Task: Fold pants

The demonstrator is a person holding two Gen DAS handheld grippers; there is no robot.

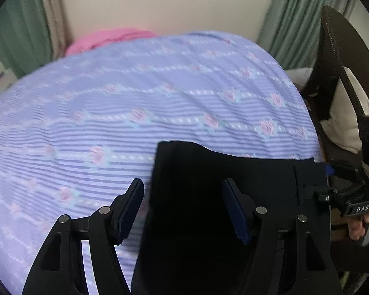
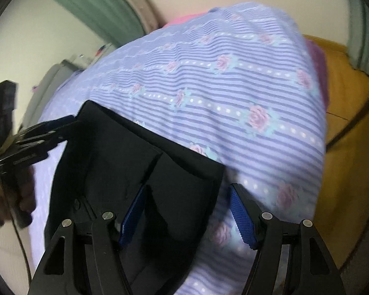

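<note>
Black pants (image 1: 233,169) lie folded on a lilac striped bedsheet (image 1: 135,93) with pink roses. My left gripper (image 1: 183,182) hovers open over their left edge, one pad over the sheet and the other over the black cloth. My right gripper (image 2: 188,186) is open over the right edge of the pants (image 2: 135,147), with its right pad above the sheet (image 2: 233,86). Neither pair of pads presses the fabric. In the right wrist view the left gripper (image 2: 69,123) reaches the pants' far left corner. The right gripper (image 1: 317,194) shows at the pants' right end in the left wrist view.
A pink cloth (image 1: 110,38) lies at the bed's far end. Green curtains (image 1: 295,19) hang at the wall. A dark woven chair (image 1: 344,49) with a white cloth (image 1: 344,118) stands right of the bed. A brown wooden surface (image 2: 344,103) lies past the bed's right edge.
</note>
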